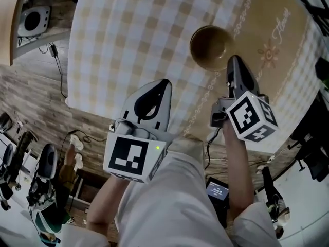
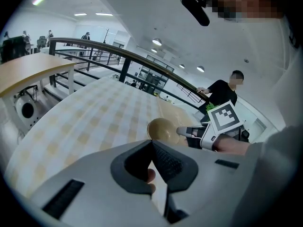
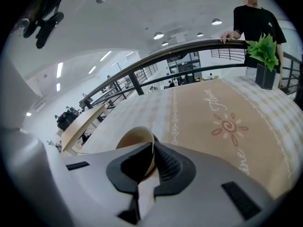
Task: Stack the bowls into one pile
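Note:
A brown bowl (image 1: 209,46) stands on the checked tablecloth (image 1: 128,30), at the edge of the beige runner (image 1: 267,40); whether others are nested in it I cannot tell. My right gripper (image 1: 234,60) is at the bowl's near right rim, its jaws shut on that rim. In the right gripper view the bowl (image 3: 132,141) sits tilted just ahead, its rim running into the closed jaws of the right gripper (image 3: 152,145). My left gripper (image 1: 163,84) hovers over the table's near edge, left of the bowl (image 2: 161,128), shut and holding nothing.
A potted plant (image 3: 265,60) stands at the table's far end, with a person in black (image 3: 255,20) behind it by a railing (image 3: 189,48). Beside the table are a wooden desk (image 2: 28,74) with a speaker (image 1: 32,19), and cables on the wood floor (image 1: 31,91).

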Available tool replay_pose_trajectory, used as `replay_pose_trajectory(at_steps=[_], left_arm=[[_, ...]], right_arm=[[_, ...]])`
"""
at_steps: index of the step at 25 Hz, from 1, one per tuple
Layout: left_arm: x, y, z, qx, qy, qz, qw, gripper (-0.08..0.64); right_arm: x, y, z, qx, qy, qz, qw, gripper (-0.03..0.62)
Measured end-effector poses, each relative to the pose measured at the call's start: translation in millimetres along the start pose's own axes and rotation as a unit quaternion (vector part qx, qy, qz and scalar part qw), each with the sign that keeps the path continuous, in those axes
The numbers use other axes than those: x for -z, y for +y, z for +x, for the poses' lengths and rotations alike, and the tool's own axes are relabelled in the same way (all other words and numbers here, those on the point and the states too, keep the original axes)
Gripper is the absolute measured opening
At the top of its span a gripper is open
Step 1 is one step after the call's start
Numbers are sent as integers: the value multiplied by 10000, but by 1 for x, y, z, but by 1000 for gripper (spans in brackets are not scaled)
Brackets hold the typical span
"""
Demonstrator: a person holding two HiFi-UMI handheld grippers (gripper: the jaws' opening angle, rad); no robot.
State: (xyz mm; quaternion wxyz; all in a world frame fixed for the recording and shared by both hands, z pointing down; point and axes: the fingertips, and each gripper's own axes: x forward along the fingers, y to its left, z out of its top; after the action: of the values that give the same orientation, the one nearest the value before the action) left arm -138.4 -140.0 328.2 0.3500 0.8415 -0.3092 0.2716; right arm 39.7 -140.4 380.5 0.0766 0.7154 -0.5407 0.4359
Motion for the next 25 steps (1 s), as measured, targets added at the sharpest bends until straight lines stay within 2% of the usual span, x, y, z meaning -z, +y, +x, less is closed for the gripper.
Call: replay_pose_trajectory(at_steps=[6, 12, 16, 20, 25], left_arm=[[-5, 1, -7, -15, -101, -17, 9999, 18], [-13, -5, -23, 4, -221, 53, 9997, 18], [-13, -15, -39, 136, -229, 171, 9995, 18], [-22, -20, -56, 187, -457, 315, 9983, 18], [-14, -39, -93, 474, -541, 436, 9965, 18]], right_arm=[[0, -2, -7, 255, -74, -118, 9996, 38], [4, 0, -35, 273, -110, -137, 9995, 38], [11, 4, -67, 189, -149, -153, 9996, 38], [1, 19, -90, -116, -375, -298, 9988, 38], [-8, 32, -142, -75, -721, -386, 9966, 38]])
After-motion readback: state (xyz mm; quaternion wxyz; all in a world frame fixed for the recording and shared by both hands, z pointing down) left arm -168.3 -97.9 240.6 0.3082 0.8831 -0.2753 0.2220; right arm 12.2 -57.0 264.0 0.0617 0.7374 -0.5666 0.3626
